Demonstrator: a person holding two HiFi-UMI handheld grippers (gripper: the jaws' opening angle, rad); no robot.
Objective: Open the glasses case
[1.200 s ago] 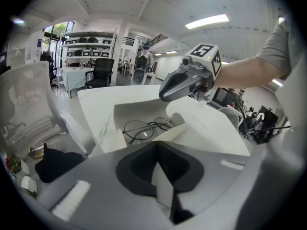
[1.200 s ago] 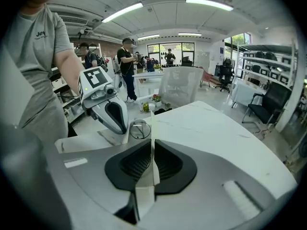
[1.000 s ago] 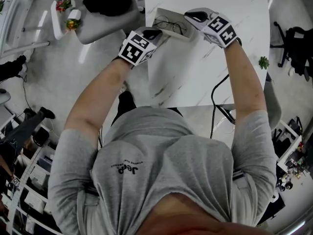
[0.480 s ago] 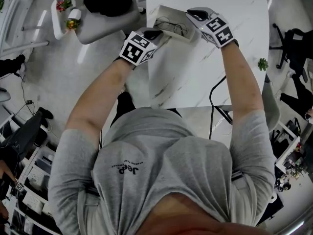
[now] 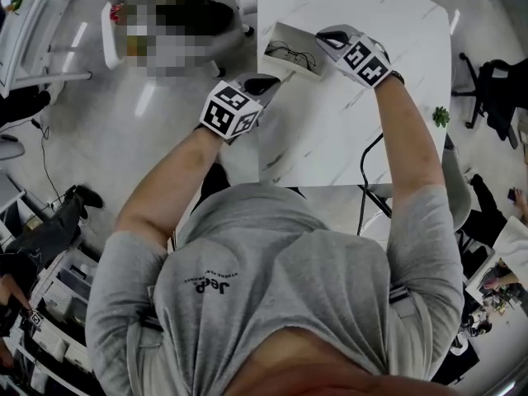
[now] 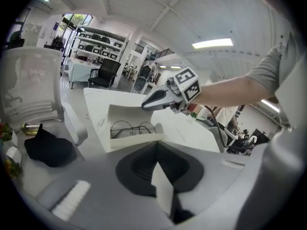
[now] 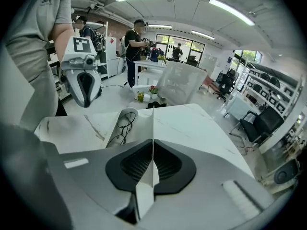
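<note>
The white glasses case (image 5: 285, 38) lies open at the far left of the white marble table (image 5: 363, 114), with thin-rimmed glasses (image 5: 294, 55) inside. My right gripper (image 5: 327, 39) is shut on the case's lid. In the right gripper view the lid (image 7: 152, 123) runs edge-on out of the shut jaws (image 7: 152, 147), and the glasses (image 7: 122, 123) lie just left of it. My left gripper (image 5: 266, 82) hangs off the table's left edge, apart from the case, jaws shut and empty (image 6: 157, 147). The left gripper view shows the case (image 6: 132, 139), the glasses (image 6: 132, 128) and the right gripper (image 6: 156, 99).
Left of the table stands a grey chair (image 6: 72, 128) with a black cloth (image 6: 48, 148) on it. A black cable (image 5: 369, 159) hangs over the table's near edge. A small green plant (image 5: 441, 115) sits right of the table. People stand far back in the room.
My left gripper has drawn back from the case toward the near left and risen a little. The right gripper stays on the lid.
</note>
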